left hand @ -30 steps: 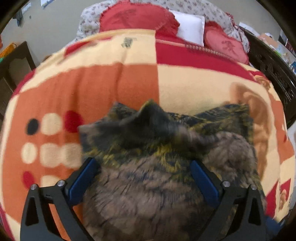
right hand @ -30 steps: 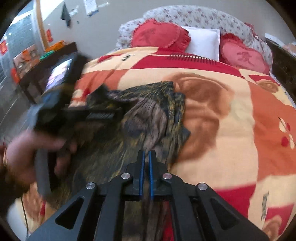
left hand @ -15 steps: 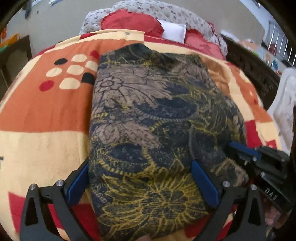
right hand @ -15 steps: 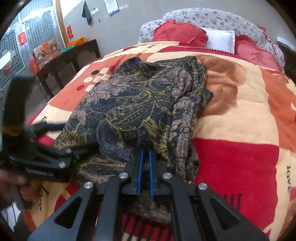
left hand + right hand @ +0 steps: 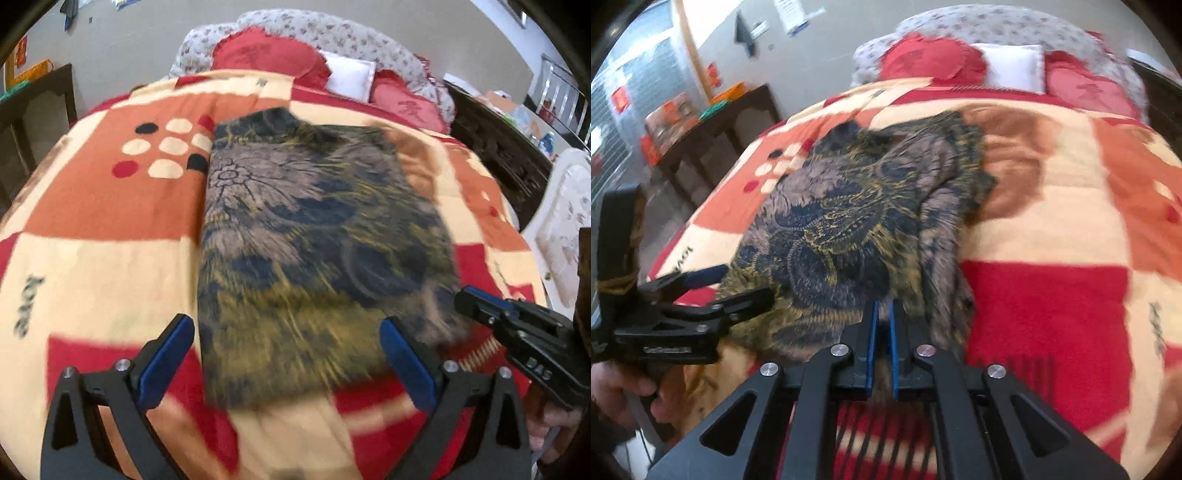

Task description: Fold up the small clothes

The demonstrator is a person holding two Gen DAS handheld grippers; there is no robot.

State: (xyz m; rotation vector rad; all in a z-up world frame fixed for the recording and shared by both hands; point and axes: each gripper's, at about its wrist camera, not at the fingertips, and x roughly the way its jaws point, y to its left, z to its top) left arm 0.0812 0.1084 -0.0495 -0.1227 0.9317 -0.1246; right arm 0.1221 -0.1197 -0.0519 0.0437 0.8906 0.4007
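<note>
Garment: the dark patterned garment (image 5: 310, 236) lay folded on the red and cream blanket (image 5: 110, 258), near its front edge; pillows (image 5: 347, 74) sat well behind it.
Left gripper: my left gripper (image 5: 284, 354) stood spread wide, its blue pads either side of the garment's near edge, holding nothing.
Right gripper: my right gripper (image 5: 882, 332) was pressed together, pinching the garment's near right edge.

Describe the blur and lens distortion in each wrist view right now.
Left wrist view: the dark floral-print folded garment and the orange, red and cream blanket smear near the lower edge; the open left gripper stays sharp; fisheye bulges the bed. Right wrist view: blanket streaks at right, garment centre crisper, the right gripper sharp, nearly shut on cloth.
</note>
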